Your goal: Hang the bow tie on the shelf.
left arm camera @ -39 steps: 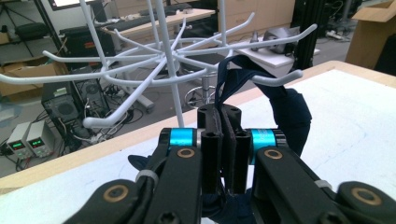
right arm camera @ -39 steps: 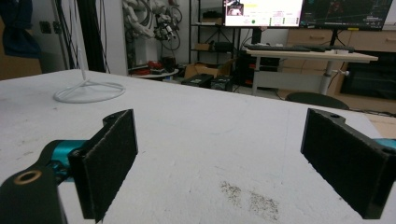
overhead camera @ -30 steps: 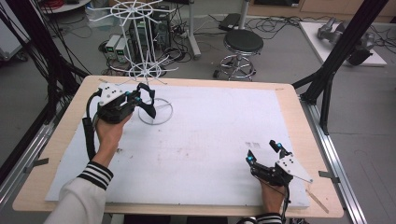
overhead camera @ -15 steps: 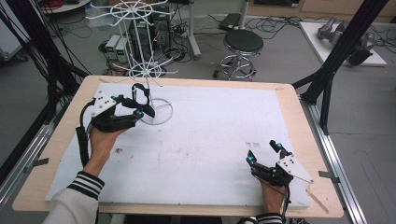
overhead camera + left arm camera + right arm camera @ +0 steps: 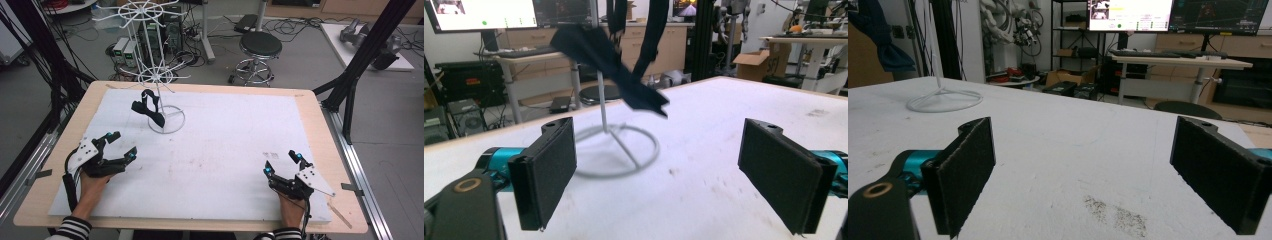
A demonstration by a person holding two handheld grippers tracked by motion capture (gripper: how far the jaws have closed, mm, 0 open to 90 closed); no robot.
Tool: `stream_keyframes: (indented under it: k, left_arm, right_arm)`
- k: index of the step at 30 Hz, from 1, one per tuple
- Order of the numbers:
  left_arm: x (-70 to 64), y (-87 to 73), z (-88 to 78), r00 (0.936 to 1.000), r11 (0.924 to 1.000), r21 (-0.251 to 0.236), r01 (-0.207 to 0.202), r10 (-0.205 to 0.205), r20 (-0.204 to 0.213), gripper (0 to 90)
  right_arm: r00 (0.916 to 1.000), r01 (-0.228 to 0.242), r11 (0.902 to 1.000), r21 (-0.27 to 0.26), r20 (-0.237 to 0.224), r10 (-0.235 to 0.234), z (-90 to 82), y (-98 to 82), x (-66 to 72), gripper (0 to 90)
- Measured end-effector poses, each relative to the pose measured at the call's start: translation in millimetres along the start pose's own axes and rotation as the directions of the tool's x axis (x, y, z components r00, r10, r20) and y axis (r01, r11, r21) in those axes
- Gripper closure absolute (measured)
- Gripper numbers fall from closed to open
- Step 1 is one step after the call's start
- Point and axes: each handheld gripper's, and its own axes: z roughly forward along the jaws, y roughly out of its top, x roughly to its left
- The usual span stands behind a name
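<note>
A dark strappy piece of cloth [image 5: 149,107] hangs on a white wire stand [image 5: 172,124] at the back left of the table, its end dangling just above the ring base. My left gripper [image 5: 124,144] rests low near the front left, well short of the stand. Its jaws have just been opening and are open with nothing between them. In the left gripper view the cloth [image 5: 614,55] hangs ahead of the left gripper [image 5: 659,175], above the stand's ring [image 5: 644,145]. My right gripper [image 5: 281,162] lies at the front right, open and empty. The right gripper view shows the right gripper [image 5: 1083,170] with the stand [image 5: 943,102] far off.
A white mat [image 5: 225,140] covers most of the wooden table [image 5: 312,102]. Black frame posts [image 5: 360,65] stand at both sides. A stool [image 5: 260,47] and computer boxes sit on the floor behind the table.
The left gripper was shut on the cloth at the stand; it has let go, opened, and drawn back and down to the front left. The cloth stays on the stand. The right gripper kept still.
</note>
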Motion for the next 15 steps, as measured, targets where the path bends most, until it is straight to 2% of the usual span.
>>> stream_keyframes:
  k: [5,7,11,15]
  left_arm:
    - [0.2,-13.5,-9.4,0.9999,0.9995,-0.027,0.014,-0.014,-0.004,15.8]
    - [-0.3,-14.5,-11.4,1.0000,0.9982,-0.059,0.009,-0.009,-0.003,15.7]
    - [0.2,-15.9,-14.2,0.9999,0.9961,-0.087,0.016,-0.016,0.000,15.7]
    - [-0.2,-16.1,-13.9,0.9998,0.9965,-0.083,0.013,-0.014,-0.011,15.8]
  right_arm:
    - [1.0000,0.001,1.0000,0.000,0.001,-0.001,0.0,0.0,0.1,10.0]
    - [1.0000,0.001,1.0000,0.000,0.002,-0.001,0.0,0.0,0.1,10.0]
    - [1.0000,0.002,1.0000,0.000,0.002,-0.002,-0.2,-0.1,0.3,10.0]
    - [1.0000,0.001,1.0000,-0.001,0.002,-0.001,-0.2,-0.1,0.4,10.0]
